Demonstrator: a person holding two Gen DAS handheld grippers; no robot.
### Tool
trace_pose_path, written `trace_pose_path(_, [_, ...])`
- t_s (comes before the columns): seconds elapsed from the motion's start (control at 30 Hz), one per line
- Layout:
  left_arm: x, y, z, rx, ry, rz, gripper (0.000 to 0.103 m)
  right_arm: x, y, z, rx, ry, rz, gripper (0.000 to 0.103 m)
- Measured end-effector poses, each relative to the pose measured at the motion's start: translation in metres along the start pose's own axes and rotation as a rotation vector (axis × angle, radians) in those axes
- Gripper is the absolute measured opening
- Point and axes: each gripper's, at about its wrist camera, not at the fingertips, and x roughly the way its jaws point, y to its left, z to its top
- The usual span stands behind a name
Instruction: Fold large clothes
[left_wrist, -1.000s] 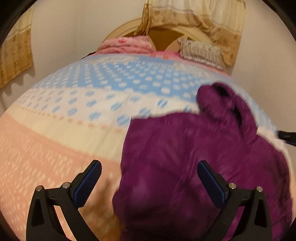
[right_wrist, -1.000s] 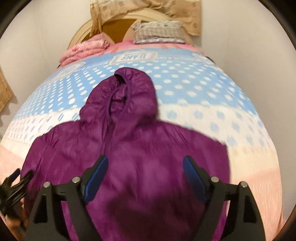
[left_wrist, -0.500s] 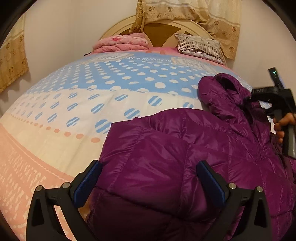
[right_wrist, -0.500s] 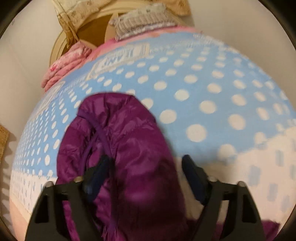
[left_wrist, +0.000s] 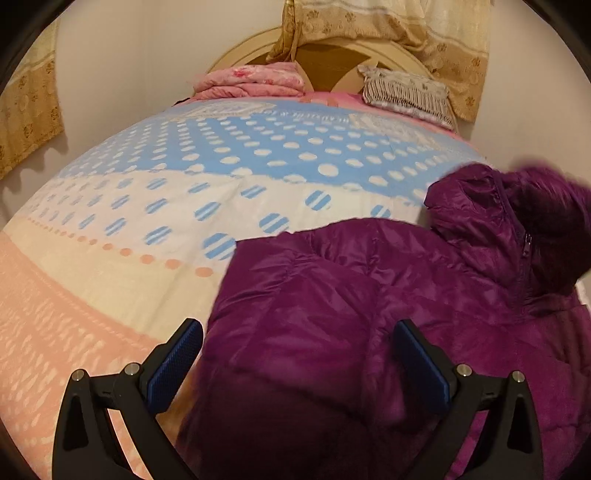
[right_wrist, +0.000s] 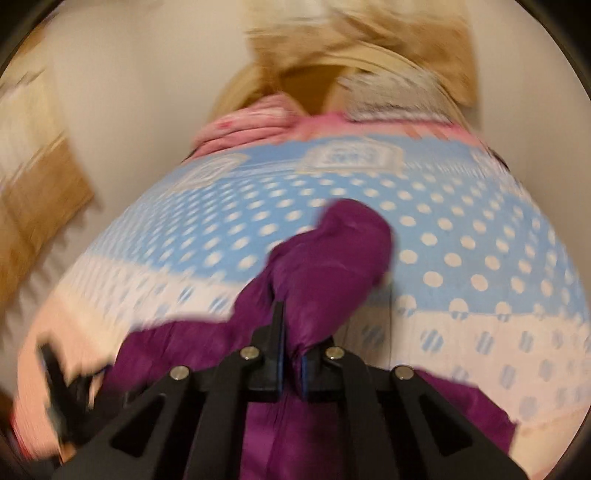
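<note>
Right wrist view shows the right tongs (right_wrist: 291, 365) pinching the hood of the puffy purple quilted jacket (right_wrist: 332, 266), which runs lengthwise up the dotted bed quilt (right_wrist: 461, 221). Spread and empty, the left tongs (left_wrist: 295, 369) hover over the jacket's shoulder.

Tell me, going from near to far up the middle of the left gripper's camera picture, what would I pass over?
Left gripper, open → purple puffer jacket → bedspread, pink, then cream, then blue with white dots → folded pink blanket → headboard → yellow curtain.
</note>
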Motion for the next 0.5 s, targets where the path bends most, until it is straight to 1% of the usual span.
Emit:
trace_pose_path(0.1, [-0.029,0.001,-0.007,-0.006,-0.030,-0.037,0.102,-0.037,0.034,-0.048,-0.182,0.024,0.004,0.010])
trace_pose_path(0.13, [-0.036,0.000,-0.009,-0.006,-0.034,-0.051,0.102,-0.041,0.038,-0.065,-0.192,0.046,0.008,0.010])
trace_pose_path(0.17, [-0.043,-0.003,-0.012,-0.003,-0.034,-0.069,0.102,-0.035,0.034,-0.073,-0.171,0.070,0.020,0.012])
trace_pose_path(0.2, [-0.046,-0.007,-0.015,0.004,-0.031,-0.080,0.102,-0.033,0.029,-0.090,-0.111,0.111,0.043,0.018])
trace_pose_path(0.27, [-0.048,-0.013,-0.020,0.022,-0.018,-0.093,0.102,-0.024,0.015,-0.112,0.013,0.186,0.074,0.054])
trace_pose_path(0.3, [-0.047,-0.016,-0.022,0.029,-0.014,-0.095,0.102,-0.020,0.006,-0.123,0.091,0.227,0.082,0.081])
trace_pose_path(0.33, [-0.045,-0.019,-0.026,0.042,-0.009,-0.099,0.102,-0.018,-0.001,-0.127,0.141,0.240,0.089,0.091])
trace_pose_path(0.4, [-0.037,-0.023,-0.033,0.062,-0.003,-0.096,0.102,-0.027,-0.012,-0.128,0.215,0.219,0.124,0.091])
trace_pose_path(0.43, [-0.032,-0.024,-0.035,0.066,0.006,-0.095,0.102,-0.032,-0.017,-0.123,0.226,0.207,0.128,0.091])
trace_pose_path(0.5, [-0.021,-0.023,-0.037,0.041,0.036,-0.115,0.102,-0.047,-0.029,-0.107,0.252,0.140,0.124,0.091])
